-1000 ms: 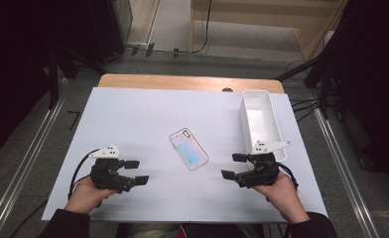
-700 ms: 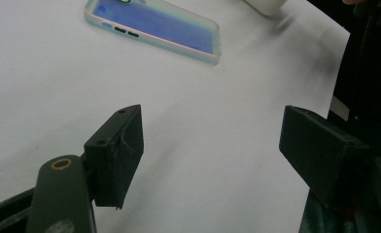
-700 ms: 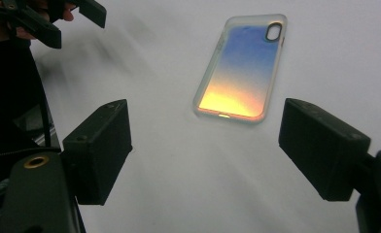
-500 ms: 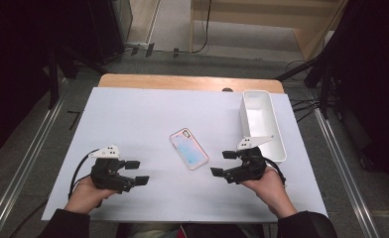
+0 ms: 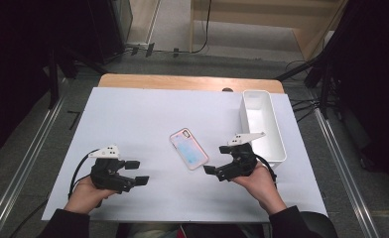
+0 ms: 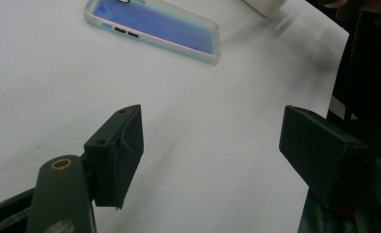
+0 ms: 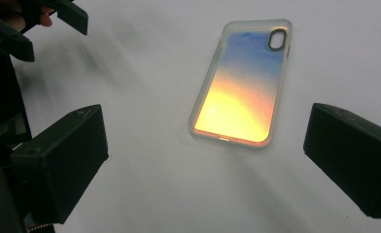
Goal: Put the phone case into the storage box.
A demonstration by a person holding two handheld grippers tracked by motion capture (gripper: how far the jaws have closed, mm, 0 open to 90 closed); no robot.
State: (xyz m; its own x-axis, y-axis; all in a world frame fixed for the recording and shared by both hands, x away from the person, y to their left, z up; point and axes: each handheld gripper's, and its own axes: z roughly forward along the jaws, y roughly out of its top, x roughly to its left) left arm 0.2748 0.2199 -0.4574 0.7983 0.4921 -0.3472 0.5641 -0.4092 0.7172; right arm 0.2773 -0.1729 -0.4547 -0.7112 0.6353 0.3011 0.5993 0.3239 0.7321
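Iridescent phone case [image 5: 188, 148] flat on the table [image 5: 133, 114], just ahead of my right gripper [image 5: 210, 169], fingers newly spread wide, empty.

Colours and patterns. The phone case [image 5: 188, 148] is shown with a clear, pale-pink rim and an iridescent back graded from blue at the camera cutout through yellow to orange. The bin [image 5: 262, 124] is plain white. The desk [image 5: 148, 114] is covered in unpatterned white, edged with light wood. Both claws, left [image 5: 139, 172] and right [image 5: 216, 165], are matte black, topped by grey plates.
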